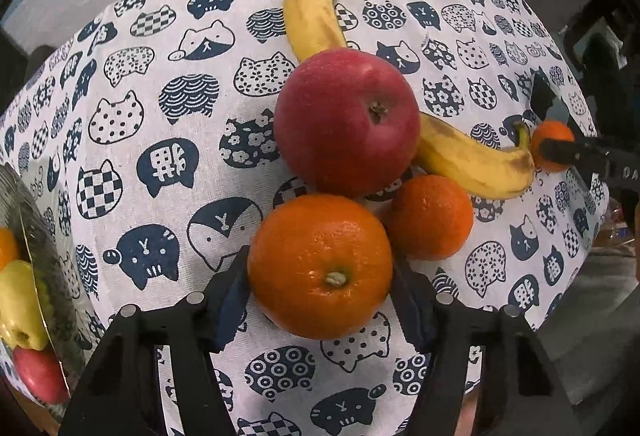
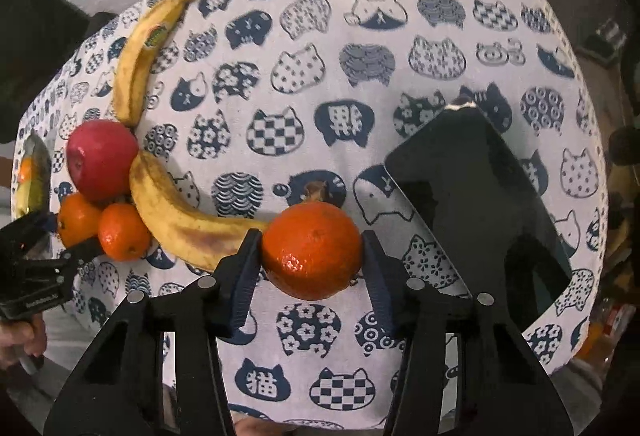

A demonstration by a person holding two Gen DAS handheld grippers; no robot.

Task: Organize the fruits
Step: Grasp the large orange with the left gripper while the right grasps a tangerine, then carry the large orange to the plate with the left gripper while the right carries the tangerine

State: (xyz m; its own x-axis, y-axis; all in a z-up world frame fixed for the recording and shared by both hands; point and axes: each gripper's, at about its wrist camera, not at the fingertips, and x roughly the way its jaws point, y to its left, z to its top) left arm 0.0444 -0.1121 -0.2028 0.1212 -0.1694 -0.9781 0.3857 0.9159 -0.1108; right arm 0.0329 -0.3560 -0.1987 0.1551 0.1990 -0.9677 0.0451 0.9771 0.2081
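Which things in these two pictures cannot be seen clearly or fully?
- Red apple, left wrist view: it covers the middle of the nearer banana.
- Dish at the left edge, left wrist view: the frame cuts it off, so its contents show only partly.
- Black tray, right wrist view: too dark to show any contents.
- Clutter beyond the table, both views: too small to name.

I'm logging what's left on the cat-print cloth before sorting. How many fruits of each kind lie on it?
Bananas: 2, one behind the apple and one to its right
Apples: 1, red
Oranges: 3, one between the left tool's pads, a small one beside it, one in the right tool
Total: 6
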